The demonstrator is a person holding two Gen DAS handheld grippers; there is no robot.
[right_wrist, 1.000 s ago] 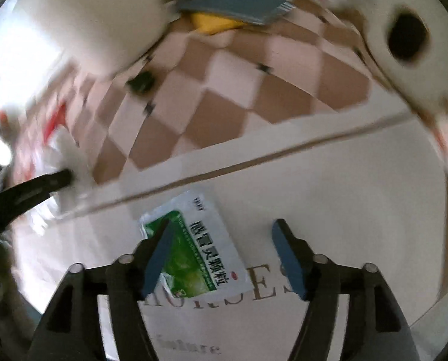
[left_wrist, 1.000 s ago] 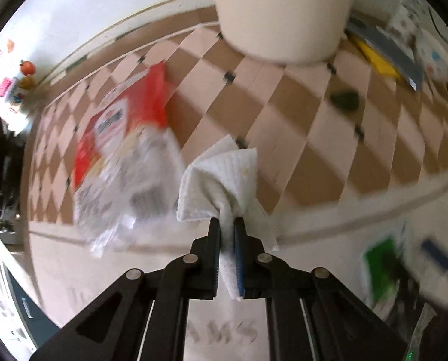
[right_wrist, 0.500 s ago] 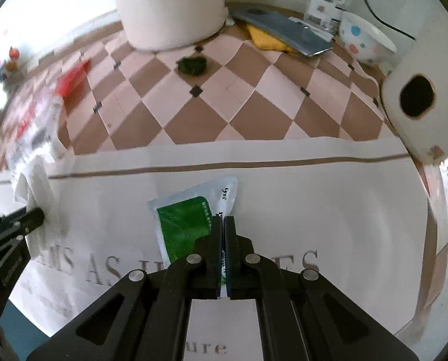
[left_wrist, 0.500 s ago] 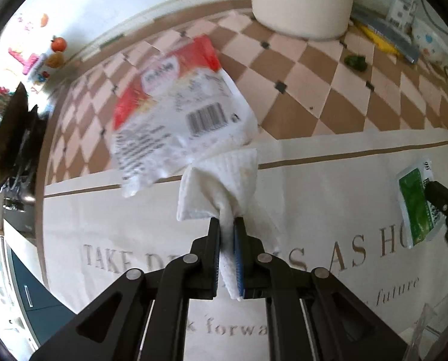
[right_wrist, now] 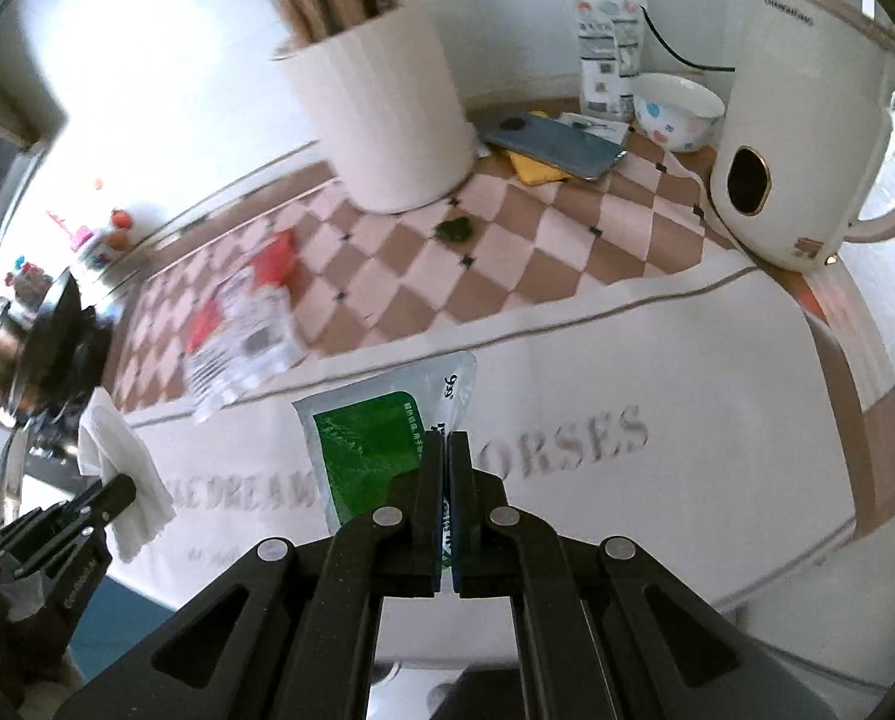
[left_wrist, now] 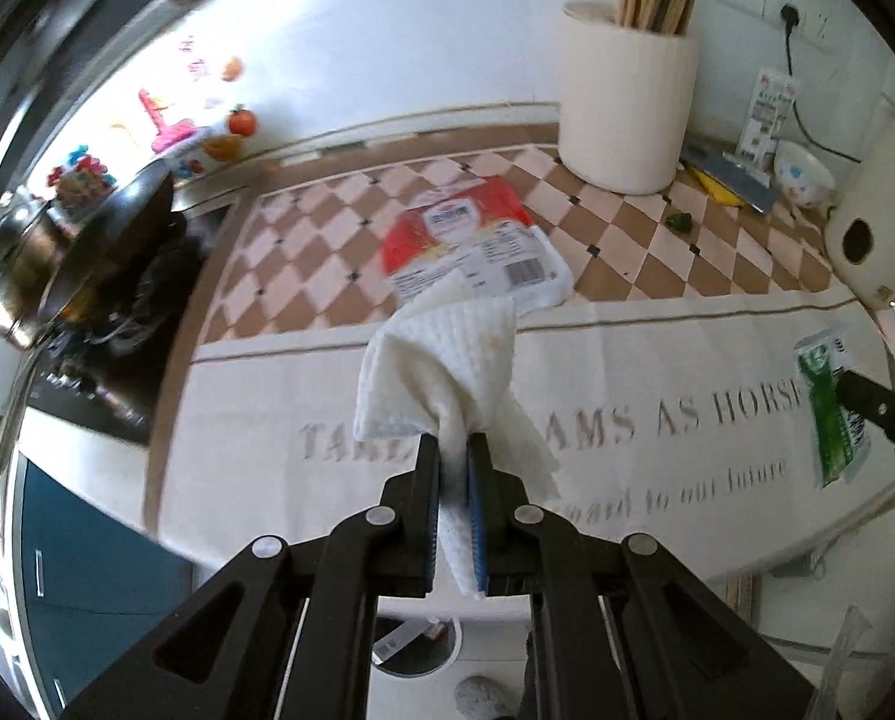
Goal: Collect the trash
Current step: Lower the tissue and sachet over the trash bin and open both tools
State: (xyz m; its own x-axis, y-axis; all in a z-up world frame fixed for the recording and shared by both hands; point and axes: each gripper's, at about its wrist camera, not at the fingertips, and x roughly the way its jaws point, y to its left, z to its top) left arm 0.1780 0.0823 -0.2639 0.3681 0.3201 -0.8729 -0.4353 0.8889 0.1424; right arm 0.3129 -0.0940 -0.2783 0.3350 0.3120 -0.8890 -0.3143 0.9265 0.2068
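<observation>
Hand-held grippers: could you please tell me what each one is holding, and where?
Left: white paper towel, pinched at its bunched middle. Right: green sachet, by its edge.

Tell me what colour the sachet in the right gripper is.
The sachet is green with a white border; the right wrist view shows it best.
</observation>
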